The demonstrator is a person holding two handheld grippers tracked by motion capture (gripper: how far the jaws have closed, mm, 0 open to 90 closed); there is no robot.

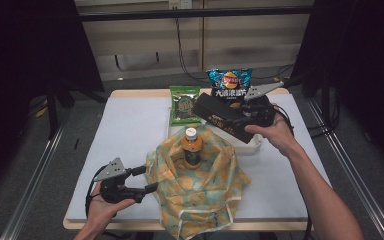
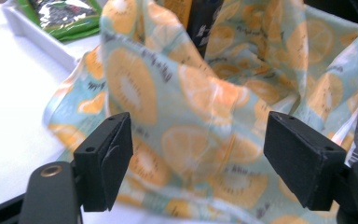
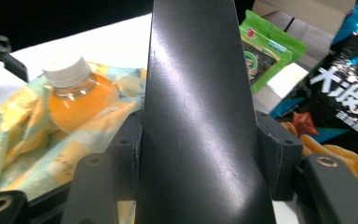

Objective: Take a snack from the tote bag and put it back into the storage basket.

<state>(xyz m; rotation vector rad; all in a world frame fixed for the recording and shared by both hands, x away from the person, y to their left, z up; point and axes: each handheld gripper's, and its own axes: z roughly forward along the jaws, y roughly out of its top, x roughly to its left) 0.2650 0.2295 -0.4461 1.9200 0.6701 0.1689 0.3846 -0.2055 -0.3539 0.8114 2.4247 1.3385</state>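
Already the right gripper [image 3: 200, 154] has its jaws clamped on the black box [image 1: 225, 119], held at one o'clock above the bag [image 1: 197, 187]; the bottle [image 1: 191, 147] stands inside. Left gripper [image 1: 147, 179], jaws apart, sits at nine o'clock beside the bag's rim. Box and snacks [image 1: 185, 104] remain unpacked.

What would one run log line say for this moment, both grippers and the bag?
left gripper: open beside fruit-print bag | right gripper: shut on black box, above bag | orange bottle: upright in bag
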